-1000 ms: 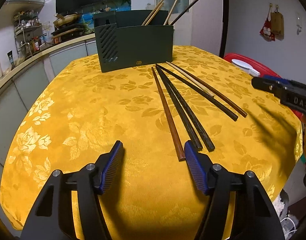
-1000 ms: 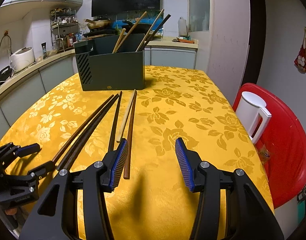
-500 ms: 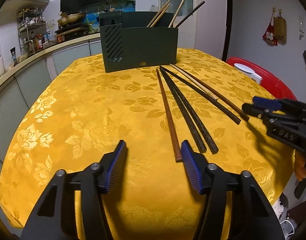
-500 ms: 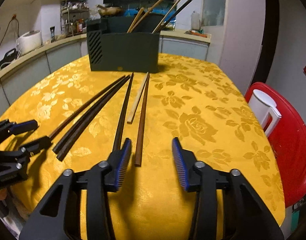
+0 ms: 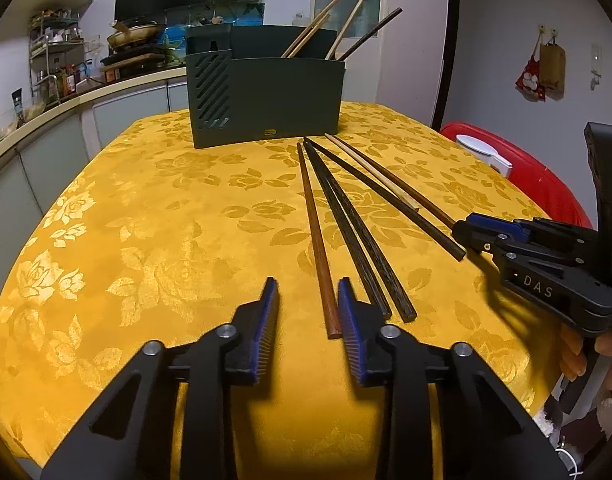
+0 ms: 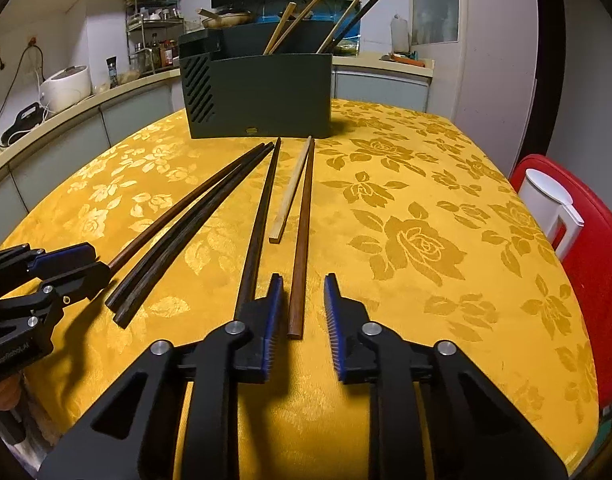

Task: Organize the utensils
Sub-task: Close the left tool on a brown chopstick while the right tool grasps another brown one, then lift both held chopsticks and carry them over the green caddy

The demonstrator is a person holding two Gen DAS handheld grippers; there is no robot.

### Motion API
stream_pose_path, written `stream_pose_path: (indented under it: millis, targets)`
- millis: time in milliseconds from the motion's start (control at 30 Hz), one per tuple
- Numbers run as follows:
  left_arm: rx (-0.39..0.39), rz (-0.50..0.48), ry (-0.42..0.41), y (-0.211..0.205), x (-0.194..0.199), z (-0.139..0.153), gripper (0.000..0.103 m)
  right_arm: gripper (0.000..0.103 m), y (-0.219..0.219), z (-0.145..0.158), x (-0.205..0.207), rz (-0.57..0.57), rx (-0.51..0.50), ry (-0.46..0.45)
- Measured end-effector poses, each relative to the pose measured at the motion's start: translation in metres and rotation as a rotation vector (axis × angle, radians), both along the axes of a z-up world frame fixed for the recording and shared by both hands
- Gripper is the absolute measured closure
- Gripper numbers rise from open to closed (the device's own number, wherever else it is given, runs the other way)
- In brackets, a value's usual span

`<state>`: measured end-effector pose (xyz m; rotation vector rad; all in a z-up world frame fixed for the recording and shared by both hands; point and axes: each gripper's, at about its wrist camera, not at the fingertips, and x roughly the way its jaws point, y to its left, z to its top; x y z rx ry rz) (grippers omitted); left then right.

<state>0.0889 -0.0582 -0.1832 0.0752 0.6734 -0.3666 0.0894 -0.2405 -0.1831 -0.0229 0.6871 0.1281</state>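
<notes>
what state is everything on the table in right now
left gripper, closing, reddish chopstick's end between its pads, not clamped yet
right gripper, closing, brown chopstick's end between its pads, not clamped yet
reddish chopstick, flat on the cloth
brown chopstick, flat on the cloth
dark chopsticks, three, lying flat
pale chopstick, flat beside the brown one
holder, upright, chopsticks leaning in it

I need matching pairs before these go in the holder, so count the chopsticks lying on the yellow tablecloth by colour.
Dark chopsticks: 3
Reddish-brown chopsticks: 2
Pale bamboo chopstick: 1
Total: 6
</notes>
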Motion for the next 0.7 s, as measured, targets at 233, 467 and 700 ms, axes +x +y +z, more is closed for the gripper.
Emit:
stream_pose_path:
  millis: [233, 467, 700]
  targets:
    - [-0.015, -0.001, 0.006, 0.003, 0.002, 0.0, 0.096, 0.095, -0.001, 0.0, 0.0, -0.001, 0.005, 0.013]
    - [-0.008, 0.008, -0.025, 0.01, -0.001, 0.012, 0.096, 0.095, -0.012, 0.008, -0.002, -0.03, 0.017, 0.023]
    - [-0.031, 0.031, -0.103, 0.022, -0.008, 0.044, 0.096, 0.096, -0.022, 0.028, -0.01, -0.042, 0.042, -0.038]
